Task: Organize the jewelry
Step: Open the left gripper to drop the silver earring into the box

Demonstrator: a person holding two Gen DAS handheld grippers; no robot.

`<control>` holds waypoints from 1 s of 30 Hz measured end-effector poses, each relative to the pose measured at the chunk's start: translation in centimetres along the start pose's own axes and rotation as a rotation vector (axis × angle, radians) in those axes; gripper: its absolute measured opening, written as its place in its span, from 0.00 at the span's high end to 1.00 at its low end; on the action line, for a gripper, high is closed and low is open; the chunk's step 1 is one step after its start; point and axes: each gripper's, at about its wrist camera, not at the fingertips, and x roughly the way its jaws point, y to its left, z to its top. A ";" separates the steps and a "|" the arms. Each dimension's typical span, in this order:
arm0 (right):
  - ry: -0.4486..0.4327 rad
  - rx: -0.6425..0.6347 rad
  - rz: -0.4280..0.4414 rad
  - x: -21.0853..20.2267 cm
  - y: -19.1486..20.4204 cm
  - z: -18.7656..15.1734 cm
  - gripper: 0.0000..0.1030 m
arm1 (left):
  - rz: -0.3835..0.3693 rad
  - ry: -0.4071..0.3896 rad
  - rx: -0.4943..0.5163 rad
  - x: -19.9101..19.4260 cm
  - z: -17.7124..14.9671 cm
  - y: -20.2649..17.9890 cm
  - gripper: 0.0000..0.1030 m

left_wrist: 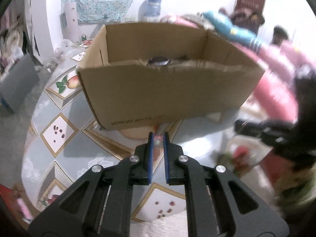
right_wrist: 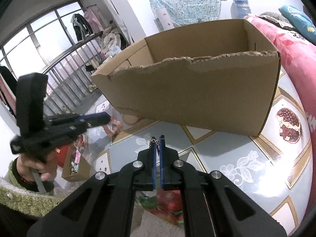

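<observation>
An open cardboard box (left_wrist: 164,90) stands on the patterned tablecloth; it also fills the right wrist view (right_wrist: 197,90). A dark item (left_wrist: 159,61) lies inside it. My left gripper (left_wrist: 158,136) points at the box's near wall, its blue pads shut on a small pinkish clear piece (left_wrist: 158,140). My right gripper (right_wrist: 157,139) is shut on a thin silver chain (right_wrist: 155,141) that sticks out at its tips, just short of the box. The left gripper (right_wrist: 94,118) also shows blurred at the left of the right wrist view.
A pink floral cushion (right_wrist: 296,59) lies right of the box. A small cardboard box (right_wrist: 76,167) with items sits low at the left. A round beige object (right_wrist: 130,119) lies by the big box's base. A railing and window are at the far left.
</observation>
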 end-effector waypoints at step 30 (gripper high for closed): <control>0.042 -0.166 -0.092 -4.0 -1.9 14.6 0.97 | -0.450 -0.126 -0.028 -3.7 13.7 -0.1 0.92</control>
